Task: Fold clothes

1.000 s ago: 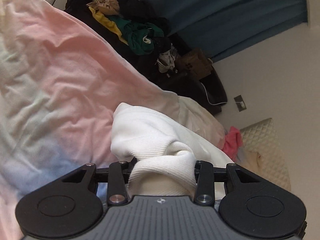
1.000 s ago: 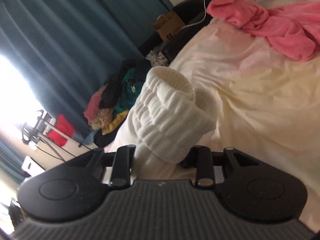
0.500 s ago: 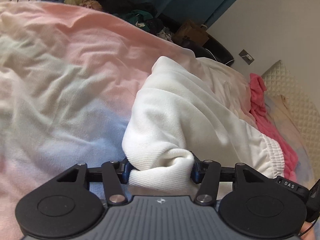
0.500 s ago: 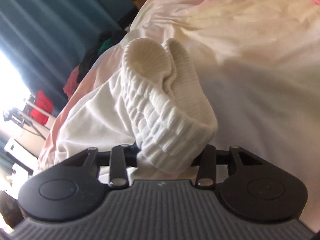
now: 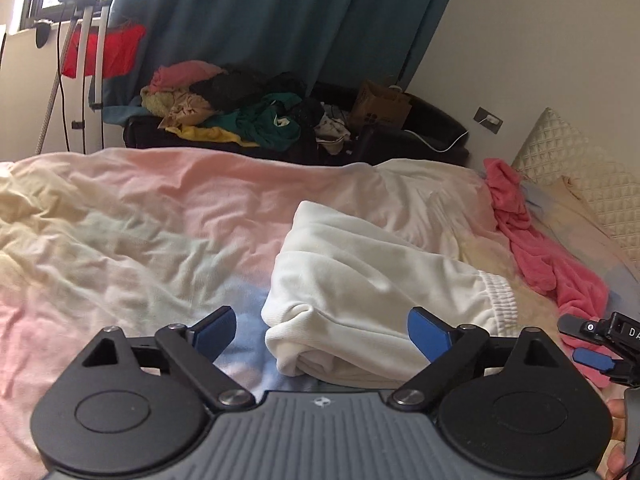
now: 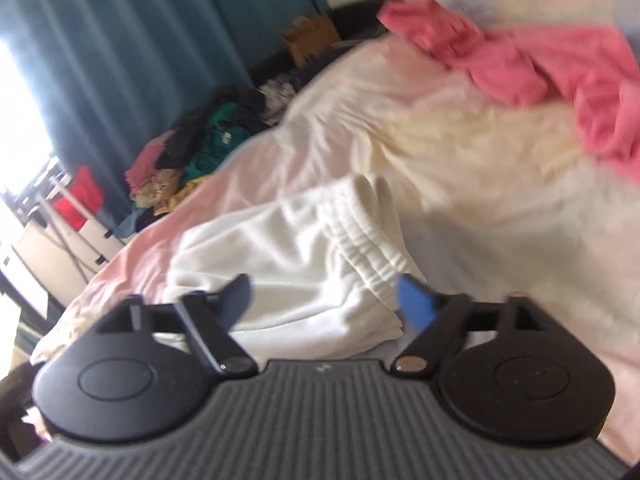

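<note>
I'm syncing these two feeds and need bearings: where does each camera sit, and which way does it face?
Left wrist: on the left gripper, level across the bed at the folded white garment; the right gripper and some fingers show at right.
Right wrist: on the right gripper, tilted and blurred, facing the garment's waistband.
Shared: white garment, pink garment, clothes pile, teal curtain.

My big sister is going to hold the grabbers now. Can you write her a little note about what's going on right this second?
Left tool: open, holding nothing.
Right tool: open, holding nothing.
The white pants lie folded on the bed, just ahead of both tools, waistband on the right tool's side.
Done: this fold is laid down and let go.
Left: the pink garment lies crumpled near the pillow, not yet folded. The white pants may want one more fold or some smoothing.
</note>
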Action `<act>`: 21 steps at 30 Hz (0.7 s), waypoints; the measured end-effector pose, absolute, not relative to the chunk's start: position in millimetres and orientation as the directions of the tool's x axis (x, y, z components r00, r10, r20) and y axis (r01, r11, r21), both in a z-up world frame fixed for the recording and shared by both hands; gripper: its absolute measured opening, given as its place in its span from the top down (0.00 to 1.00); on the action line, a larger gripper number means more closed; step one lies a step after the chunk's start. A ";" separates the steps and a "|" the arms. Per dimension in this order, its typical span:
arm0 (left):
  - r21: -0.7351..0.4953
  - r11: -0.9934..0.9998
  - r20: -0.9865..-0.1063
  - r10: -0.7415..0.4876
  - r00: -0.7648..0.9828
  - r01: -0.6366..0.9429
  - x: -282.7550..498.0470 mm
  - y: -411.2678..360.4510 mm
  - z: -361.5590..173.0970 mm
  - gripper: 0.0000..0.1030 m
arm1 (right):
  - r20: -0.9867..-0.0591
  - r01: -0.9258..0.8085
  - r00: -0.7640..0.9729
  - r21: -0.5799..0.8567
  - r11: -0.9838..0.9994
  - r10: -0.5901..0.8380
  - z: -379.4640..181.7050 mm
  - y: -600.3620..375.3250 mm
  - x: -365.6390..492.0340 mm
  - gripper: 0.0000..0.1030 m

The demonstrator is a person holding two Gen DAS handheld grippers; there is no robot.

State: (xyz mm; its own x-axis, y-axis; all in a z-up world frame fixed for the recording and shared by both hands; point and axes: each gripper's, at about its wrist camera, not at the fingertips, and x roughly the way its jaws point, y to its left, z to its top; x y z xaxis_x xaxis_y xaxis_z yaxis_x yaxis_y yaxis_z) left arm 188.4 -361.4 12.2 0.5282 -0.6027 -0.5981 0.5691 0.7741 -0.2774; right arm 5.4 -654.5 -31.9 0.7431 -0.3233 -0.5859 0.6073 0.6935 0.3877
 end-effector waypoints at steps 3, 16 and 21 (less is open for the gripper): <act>-0.264 0.773 -0.547 -0.612 0.571 0.577 151.3 -342.9 42.5 0.00 | -0.574 0.571 0.756 0.343 0.746 -0.314 -3.3 -624.7 -13.4 0.13; -0.163 0.764 -0.431 -0.624 0.651 0.624 6.9 -261.6 95.5 0.00 | -0.439 0.476 0.829 0.229 0.849 -0.346 55.5 -490.2 -114.0 0.13; -0.117 0.774 -0.391 -0.612 0.688 0.622 -40.9 -223.3 96.0 0.00 | -0.385 0.453 0.855 0.229 0.862 -0.347 50.1 -452.9 -140.2 0.13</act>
State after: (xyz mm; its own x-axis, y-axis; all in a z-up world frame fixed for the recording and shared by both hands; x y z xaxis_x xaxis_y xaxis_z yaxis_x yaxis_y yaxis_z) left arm -40.9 -223.3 96.0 0.6878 -0.6118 -0.3907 0.6220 0.7742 -0.1172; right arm -140.2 -452.9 50.1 0.8552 -0.3467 -0.3853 0.4525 0.8619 0.2288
